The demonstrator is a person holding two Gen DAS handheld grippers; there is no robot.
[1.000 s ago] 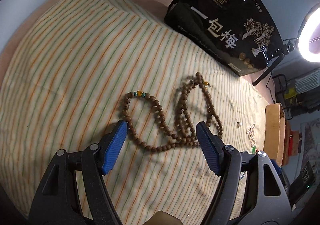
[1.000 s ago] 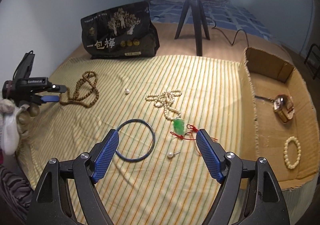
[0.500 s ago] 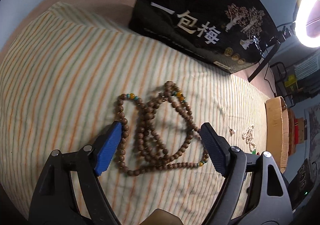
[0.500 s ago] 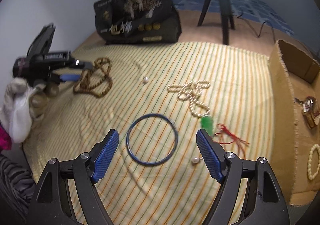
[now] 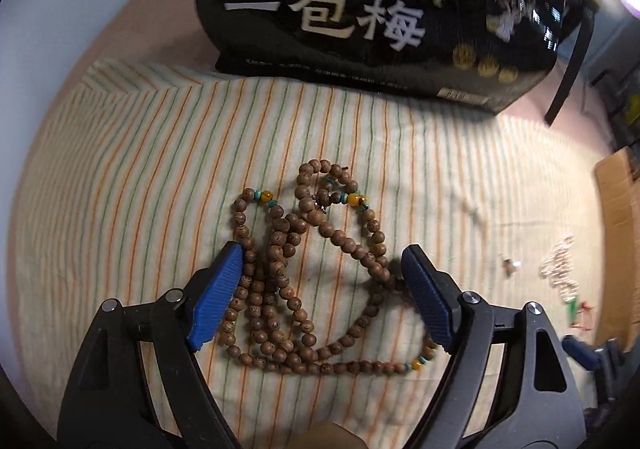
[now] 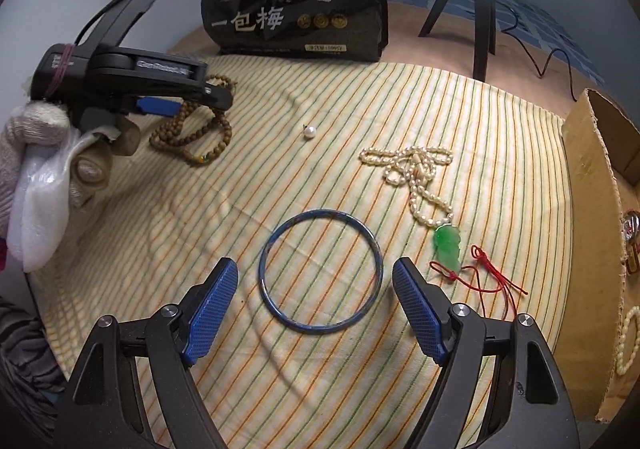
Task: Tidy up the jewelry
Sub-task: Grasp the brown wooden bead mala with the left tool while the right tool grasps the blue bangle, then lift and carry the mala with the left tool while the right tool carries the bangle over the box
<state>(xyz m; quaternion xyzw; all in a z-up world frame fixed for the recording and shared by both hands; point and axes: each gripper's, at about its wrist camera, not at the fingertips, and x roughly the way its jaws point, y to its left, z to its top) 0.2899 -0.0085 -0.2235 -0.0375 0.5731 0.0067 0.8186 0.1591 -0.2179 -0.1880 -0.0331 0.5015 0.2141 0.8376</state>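
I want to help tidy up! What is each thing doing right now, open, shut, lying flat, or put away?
Left gripper: open, fingers either side of the wooden beads.
Right gripper: open, holding nothing.
Wooden beads: heaped in loops on the cloth.
Blue bangle: lying flat.
Pearl necklace: bunched up, green pendant attached.
Loose pearl: lying alone.
Cardboard box: open, a cream bracelet inside.
Black bag: standing upright.

Your wooden bead strand (image 5: 304,281) lies in tangled loops near the striped cloth's (image 6: 360,97) left edge, brown with orange and turquoise accents. Your blue bangle (image 6: 320,272) lies flat toward the near edge. The pearl necklace (image 6: 412,173) with its green pendant (image 6: 448,243) sprawls toward the right edge; one loose pearl (image 6: 309,132) sits mid-cloth.
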